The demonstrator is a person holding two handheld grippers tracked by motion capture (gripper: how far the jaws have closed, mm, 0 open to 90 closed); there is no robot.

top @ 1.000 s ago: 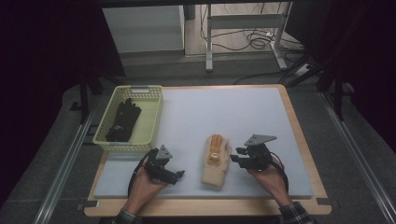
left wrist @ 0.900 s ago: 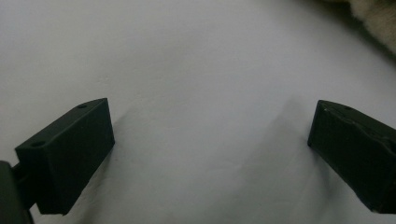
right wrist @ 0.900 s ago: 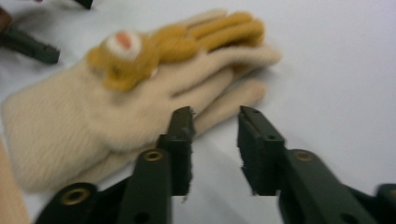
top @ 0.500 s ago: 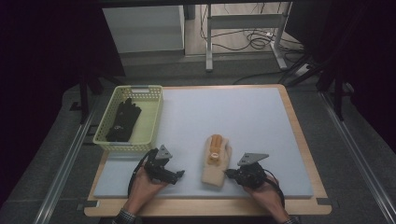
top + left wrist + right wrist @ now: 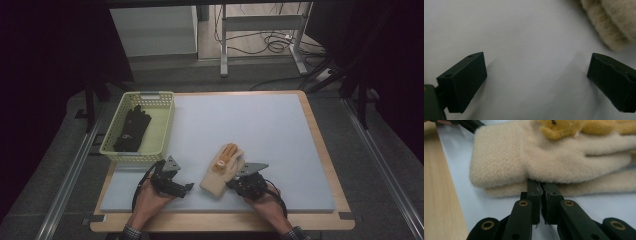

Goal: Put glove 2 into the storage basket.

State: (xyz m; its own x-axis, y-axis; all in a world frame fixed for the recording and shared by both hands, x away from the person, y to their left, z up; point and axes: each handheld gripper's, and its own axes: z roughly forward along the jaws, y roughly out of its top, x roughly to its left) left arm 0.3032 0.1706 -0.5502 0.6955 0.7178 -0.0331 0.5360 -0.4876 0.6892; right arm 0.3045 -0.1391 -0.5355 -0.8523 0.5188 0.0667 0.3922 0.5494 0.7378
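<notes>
the cream knitted wool gloves with orange trim (image 5: pixel 222 171), stacked on the pale blue mat (image 5: pixel 250 125) near its front edge, hide the right gripper (image 5: pixel 541 185) tips beneath their edge, jaws together, whether pinching wool unclear, while the left gripper (image 5: pixel 536 75) gapes wide beside the cuff, holding nothing

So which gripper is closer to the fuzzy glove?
Right. The right gripper is shut, its tips at the glove's edge. The left gripper is open beside the glove, not touching.
</notes>
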